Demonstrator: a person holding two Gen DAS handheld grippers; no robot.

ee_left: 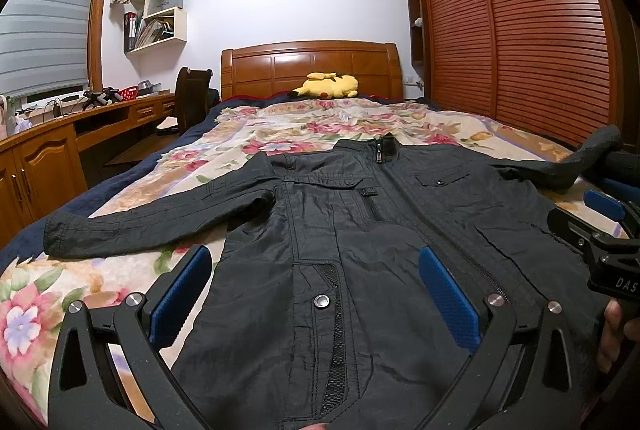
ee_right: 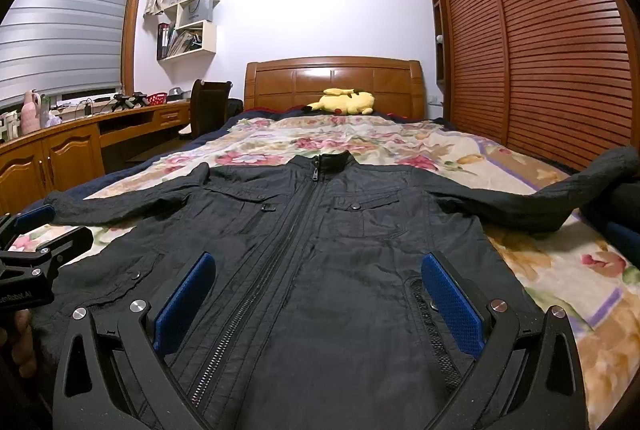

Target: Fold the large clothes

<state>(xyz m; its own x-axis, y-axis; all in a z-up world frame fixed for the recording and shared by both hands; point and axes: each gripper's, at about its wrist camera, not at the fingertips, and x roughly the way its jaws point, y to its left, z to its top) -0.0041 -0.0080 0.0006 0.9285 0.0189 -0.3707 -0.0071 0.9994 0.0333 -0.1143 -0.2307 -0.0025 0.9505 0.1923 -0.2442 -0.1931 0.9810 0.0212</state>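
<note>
Black jacket (ee_left: pixel 360 230) lies flat, zipped, on bed (ee_left: pixel 120 270), collar away, hem nearest both tools. Left tool (ee_left: pixel 316 294) and right tool (ee_right: pixel 320 294) gape, empty, seemingly just above hem.

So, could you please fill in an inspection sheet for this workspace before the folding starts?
Surface: bed with a floral blanket, lightly wrinkled.
Job's things: black jacket spread flat, zipped, collar toward the headboard; both sleeves out to the sides.
Clutter: yellow plush toy by the headboard, apart from the jacket.
Grippers: left tongs and right tongs both open above the jacket's hem, holding nothing.
Cables: some on the desk; none on the bed.
Surroundings: slatted wardrobe, wall shelves, chair.
</note>
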